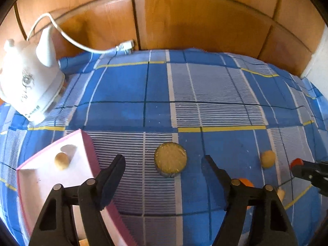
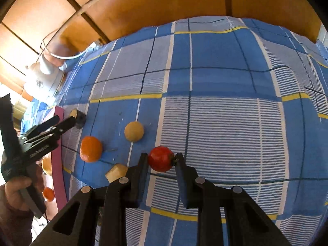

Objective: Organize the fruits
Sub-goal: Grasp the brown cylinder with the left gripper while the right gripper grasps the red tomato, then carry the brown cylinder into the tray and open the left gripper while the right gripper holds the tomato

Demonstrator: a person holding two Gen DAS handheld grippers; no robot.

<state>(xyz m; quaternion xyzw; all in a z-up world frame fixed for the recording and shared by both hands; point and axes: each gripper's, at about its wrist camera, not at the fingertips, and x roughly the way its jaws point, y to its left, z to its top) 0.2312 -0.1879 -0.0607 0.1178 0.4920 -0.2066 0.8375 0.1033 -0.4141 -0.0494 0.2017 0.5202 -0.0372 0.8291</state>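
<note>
2 grippers over a blue checked bedsheet (image 1: 131,86). Right gripper (image 2: 161,159) has its jaws pressed against both sides of a red tomato (image 2: 161,161), gripping it just above the sheet. Left gripper (image 1: 163,163) has its jaws spread wide with nothing between them, hovering over a round flat disc (image 1: 170,159) with a yellowish top and a dark side; the disc sits on the sheet, not touched by either finger.

Pink box (image 1: 51,176) with a white inside sits at the left edge of the bed, under the left finger (image 1: 111,176) in the left wrist view. 1 small tan ball (image 1: 61,161) lies inside it. In the right wrist view, 1 small orange fruit (image 2: 48,194) and 1 pale round fruit (image 2: 46,165) show past the box's pink wall, partly hidden by the left gripper's handle, so I can't tell if they are in the box.

On the sheet between the 2 grippers: 1 tan ball (image 2: 134,131), 1 orange (image 2: 91,148) just left of the tomato, 1 pale cube (image 2: 116,172) beside the right gripper's left finger (image 2: 141,176). All 3 apart from each other.

White iron (image 1: 28,84) stands at the far left corner, its cord (image 1: 82,45) trailing along the wooden wardrobe (image 1: 205,20) behind the bed.
</note>
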